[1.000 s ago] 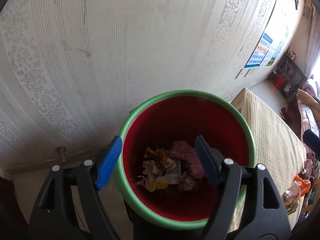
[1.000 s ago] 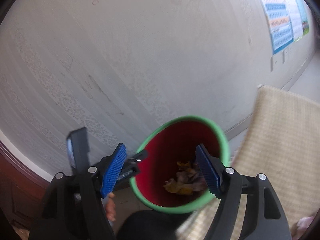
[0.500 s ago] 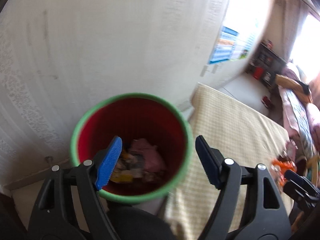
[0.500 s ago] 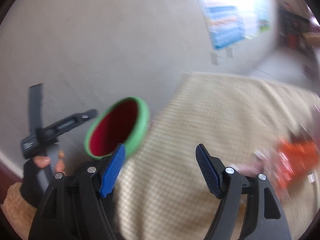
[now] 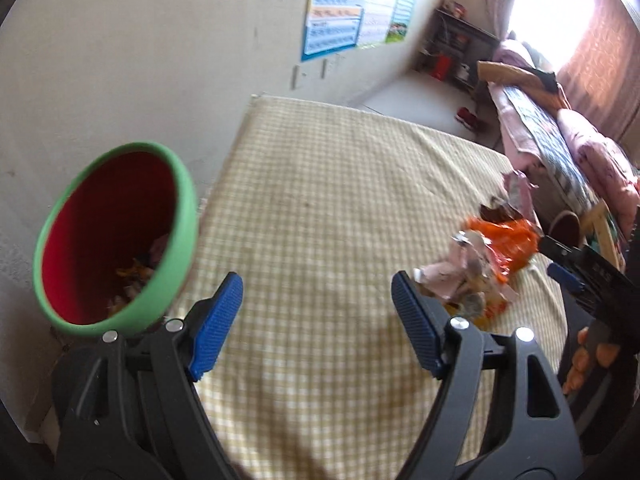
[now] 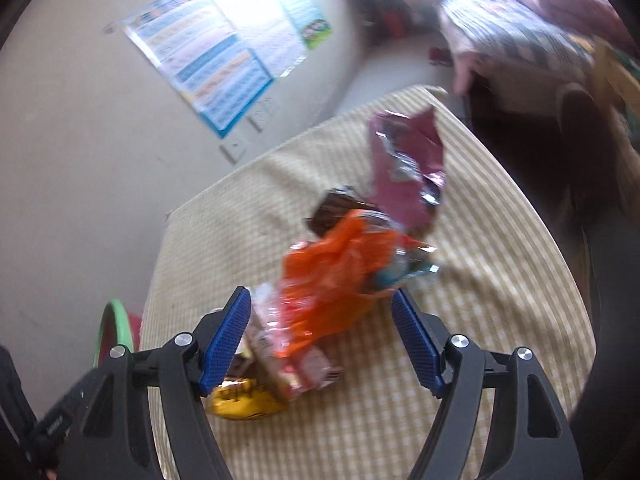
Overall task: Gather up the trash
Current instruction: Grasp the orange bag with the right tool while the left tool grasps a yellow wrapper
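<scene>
A red bin with a green rim point(image 5: 116, 240) stands beside the table's left edge and holds wrappers. Its rim shows in the right wrist view point(image 6: 114, 332). A heap of wrappers lies on the checked tablecloth point(image 5: 320, 184): an orange one point(image 6: 332, 272), a pink one point(image 6: 404, 168), a yellow one point(image 6: 244, 402) and a brown one point(image 6: 332, 212). My right gripper point(image 6: 322, 336) is open, just above the orange wrapper, holding nothing. My left gripper point(image 5: 316, 328) is open and empty over bare cloth, with the heap point(image 5: 480, 264) to its right.
A wall with a blue poster point(image 5: 336, 28) runs behind the table. A bed with pink bedding point(image 5: 560, 132) stands at the far right. A dark shelf point(image 5: 452, 52) is in the back corner. The right gripper's body point(image 5: 592, 276) shows at the left view's right edge.
Both grippers have swung right, away from the bin and over the table. The right gripper has come to the wrapper heap. Both stay open.
</scene>
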A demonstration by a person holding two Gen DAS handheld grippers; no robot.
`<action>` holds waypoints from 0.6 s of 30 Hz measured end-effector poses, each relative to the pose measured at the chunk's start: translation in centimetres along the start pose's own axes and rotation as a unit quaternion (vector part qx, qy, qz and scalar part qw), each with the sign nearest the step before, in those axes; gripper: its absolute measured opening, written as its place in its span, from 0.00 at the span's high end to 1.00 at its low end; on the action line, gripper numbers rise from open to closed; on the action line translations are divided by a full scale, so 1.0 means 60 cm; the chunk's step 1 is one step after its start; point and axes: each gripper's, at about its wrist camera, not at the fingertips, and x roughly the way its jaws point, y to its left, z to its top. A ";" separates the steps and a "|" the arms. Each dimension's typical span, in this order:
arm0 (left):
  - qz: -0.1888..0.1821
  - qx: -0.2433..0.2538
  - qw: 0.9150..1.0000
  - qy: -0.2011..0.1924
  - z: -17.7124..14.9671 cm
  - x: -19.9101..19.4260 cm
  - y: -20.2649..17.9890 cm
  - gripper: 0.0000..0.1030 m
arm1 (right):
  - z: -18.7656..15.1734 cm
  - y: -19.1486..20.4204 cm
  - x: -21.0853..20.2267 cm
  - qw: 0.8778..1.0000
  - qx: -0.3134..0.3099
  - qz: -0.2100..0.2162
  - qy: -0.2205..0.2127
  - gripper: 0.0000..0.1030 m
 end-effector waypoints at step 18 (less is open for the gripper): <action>-0.051 0.134 0.987 0.075 -0.014 0.095 -0.208 0.28 | 0.029 -0.063 0.079 0.989 0.077 0.085 0.089 0.65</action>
